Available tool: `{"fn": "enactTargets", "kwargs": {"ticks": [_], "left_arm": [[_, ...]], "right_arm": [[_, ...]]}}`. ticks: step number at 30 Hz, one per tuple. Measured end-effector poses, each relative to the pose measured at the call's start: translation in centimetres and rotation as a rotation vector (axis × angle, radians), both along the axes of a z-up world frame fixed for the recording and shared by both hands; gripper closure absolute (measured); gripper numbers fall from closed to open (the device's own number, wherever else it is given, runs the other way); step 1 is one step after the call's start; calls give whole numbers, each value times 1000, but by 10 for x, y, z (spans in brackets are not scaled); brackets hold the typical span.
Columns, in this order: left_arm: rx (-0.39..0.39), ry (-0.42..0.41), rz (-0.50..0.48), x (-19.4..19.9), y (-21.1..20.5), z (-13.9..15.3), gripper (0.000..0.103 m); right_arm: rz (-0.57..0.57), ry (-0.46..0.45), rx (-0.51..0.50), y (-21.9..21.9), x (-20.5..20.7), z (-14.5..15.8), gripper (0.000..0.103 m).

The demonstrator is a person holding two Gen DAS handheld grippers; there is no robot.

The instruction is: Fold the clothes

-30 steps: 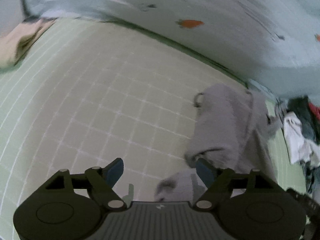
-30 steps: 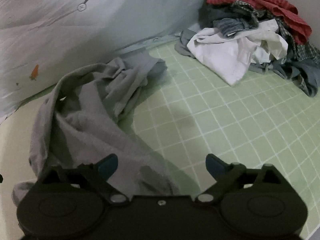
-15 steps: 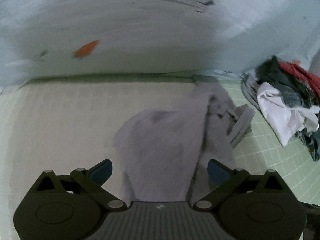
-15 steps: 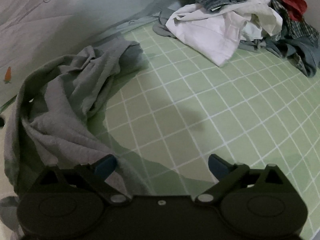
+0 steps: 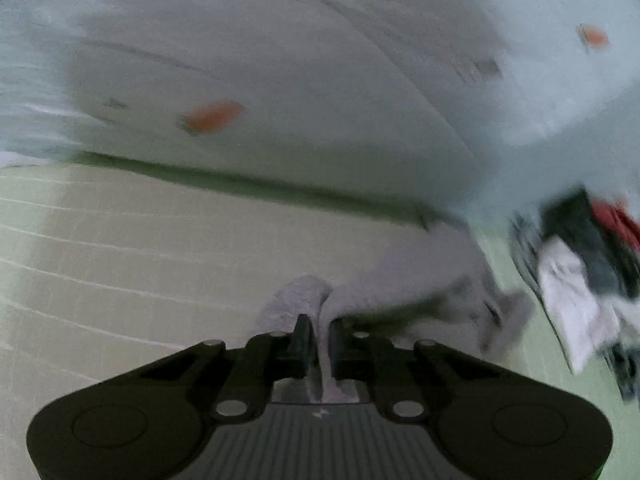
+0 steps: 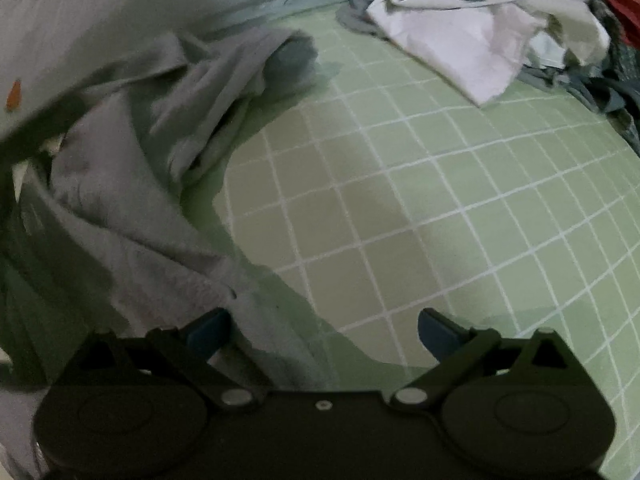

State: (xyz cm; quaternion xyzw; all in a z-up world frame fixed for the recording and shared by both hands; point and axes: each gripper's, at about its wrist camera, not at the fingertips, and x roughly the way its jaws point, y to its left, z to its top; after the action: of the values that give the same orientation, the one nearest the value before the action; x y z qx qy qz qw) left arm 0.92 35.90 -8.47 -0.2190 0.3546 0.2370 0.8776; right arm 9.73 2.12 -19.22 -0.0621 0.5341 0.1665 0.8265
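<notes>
A crumpled grey garment (image 6: 132, 184) lies on the green checked sheet (image 6: 440, 208). In the left wrist view its edge (image 5: 304, 300) runs between the fingers of my left gripper (image 5: 319, 330), which is shut on it, and the rest of the cloth trails off to the right. My right gripper (image 6: 324, 326) is open just above the sheet, its left finger over the garment's near edge and its right finger over bare sheet. The left wrist view is blurred by motion.
A pile of mixed clothes (image 6: 480, 28), white, dark and red, sits at the far right; it is also seen blurred as the pile (image 5: 580, 280). A pale blue bedcover with orange marks (image 5: 280, 80) rises behind the sheet.
My left gripper went from open to shut on the grey garment's edge. The right gripper stayed open and shifted a little closer to the garment.
</notes>
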Motion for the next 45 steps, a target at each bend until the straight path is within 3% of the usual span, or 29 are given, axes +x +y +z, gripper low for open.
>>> {"fn": "enactTargets", "kwargs": {"ticks": [6,9,10,14,18,20,23,26,29,34,38,43,45], "left_arm": [[54,-64,306,-97,58,33,94],[115,-6,468,-144,83,32,97],[109,25,507,-157,92,29,97],[-53,80,610,-200,114,3,96],[-67,166,577,-208,107,-12,82],[-71,177,558,-207,106,-15,58],[-53,149,513,-205,109,-15,36],[-14,126,469,-198,113,-13,26],[-25,115,393,-183,124,-18,22],[-54,176,288,-146,142,-41,22],[-119,208,223,-110,152,-66,22],[-171,232,233,-86,158,-91,22],[-173,230,248,-84,157,-94,32]], "right_arm": [[28,1,-30,8,-16,-4,1],[20,1,-29,10,-22,-2,1],[18,1,-29,11,-23,-1,1],[22,9,-9,18,-29,2,1],[14,-16,45,23,-30,14,1],[-1,-45,102,26,-23,25,1],[-9,-101,157,34,-5,42,1],[-1,-167,175,50,21,57,1],[20,-227,173,71,56,67,1],[74,-249,144,112,131,57,1],[110,-211,112,144,192,35,2],[101,-101,100,161,234,1,13],[94,-117,100,163,238,-6,18]]}}
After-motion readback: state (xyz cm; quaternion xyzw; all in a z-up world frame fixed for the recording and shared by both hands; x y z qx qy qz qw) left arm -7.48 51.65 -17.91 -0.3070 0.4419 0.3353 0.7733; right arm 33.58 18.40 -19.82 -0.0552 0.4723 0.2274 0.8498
